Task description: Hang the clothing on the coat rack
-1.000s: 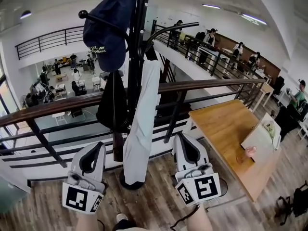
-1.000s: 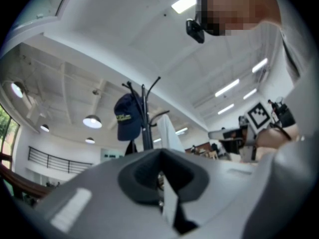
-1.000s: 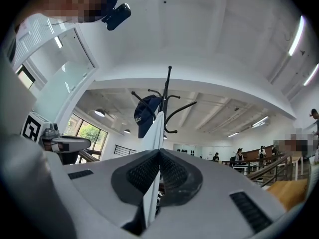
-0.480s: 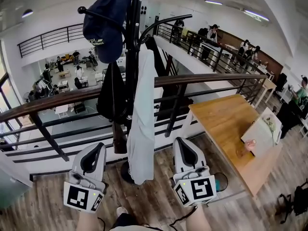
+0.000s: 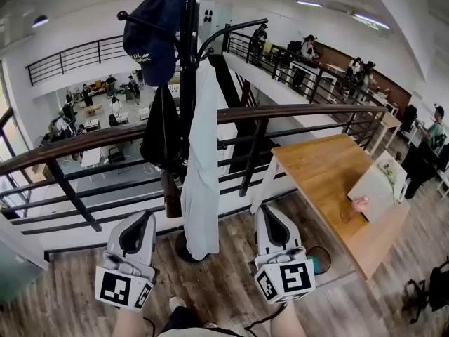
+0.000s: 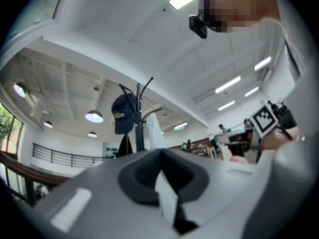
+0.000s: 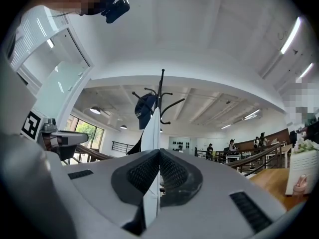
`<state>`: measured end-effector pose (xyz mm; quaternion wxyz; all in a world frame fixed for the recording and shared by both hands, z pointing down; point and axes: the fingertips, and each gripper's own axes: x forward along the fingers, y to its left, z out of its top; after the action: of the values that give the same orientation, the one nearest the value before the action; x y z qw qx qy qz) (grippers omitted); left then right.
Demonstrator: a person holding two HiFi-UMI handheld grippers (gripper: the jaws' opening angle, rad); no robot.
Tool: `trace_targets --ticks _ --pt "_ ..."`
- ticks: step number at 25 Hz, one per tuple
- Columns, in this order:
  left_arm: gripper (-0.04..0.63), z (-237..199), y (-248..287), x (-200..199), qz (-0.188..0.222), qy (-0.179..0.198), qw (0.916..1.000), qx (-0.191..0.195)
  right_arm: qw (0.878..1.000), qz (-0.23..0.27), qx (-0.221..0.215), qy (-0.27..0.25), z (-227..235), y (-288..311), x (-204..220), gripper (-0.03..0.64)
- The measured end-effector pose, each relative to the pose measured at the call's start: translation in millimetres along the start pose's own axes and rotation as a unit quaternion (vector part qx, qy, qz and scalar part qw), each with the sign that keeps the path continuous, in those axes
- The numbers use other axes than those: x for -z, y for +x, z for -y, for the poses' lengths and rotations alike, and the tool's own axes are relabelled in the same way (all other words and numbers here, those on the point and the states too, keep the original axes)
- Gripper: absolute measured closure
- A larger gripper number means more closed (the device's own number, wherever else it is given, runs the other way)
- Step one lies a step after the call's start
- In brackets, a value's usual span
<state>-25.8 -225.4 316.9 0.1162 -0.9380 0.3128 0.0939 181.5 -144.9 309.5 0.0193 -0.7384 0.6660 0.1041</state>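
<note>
Head view: the white garment (image 5: 202,167) hangs from the coat rack (image 5: 188,62), ahead of and between the left gripper (image 5: 145,216) and right gripper (image 5: 264,210), touching neither. The hanging looks done.

Left gripper view: jaws together, empty; the garment is straight ahead.

Right gripper view: jaws together on nothing.

A second ago the garment already hung there; both grippers seem drawn back slightly since.

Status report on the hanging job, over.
Left claw shut, empty. Right claw shut, empty. White garment hanging on coat rack. Both claws low, clear of it.
</note>
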Motion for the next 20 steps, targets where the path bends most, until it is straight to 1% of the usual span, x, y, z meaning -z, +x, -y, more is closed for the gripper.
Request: trace_targets --ticks 6,20 --pt "0.591 13.5 -13.2 -4.1 0.001 0.002 1.0 0.002 1.0 0.008 0.001 0.012 -1.4 -19.5 -1.5 0.615" --pt "0.591 36.4 -23.2 -13.3 0.007 0.004 0.9998 0.016 1.0 0.001 -0.001 0.01 -5.8 -43.2 -1.9 0.617"
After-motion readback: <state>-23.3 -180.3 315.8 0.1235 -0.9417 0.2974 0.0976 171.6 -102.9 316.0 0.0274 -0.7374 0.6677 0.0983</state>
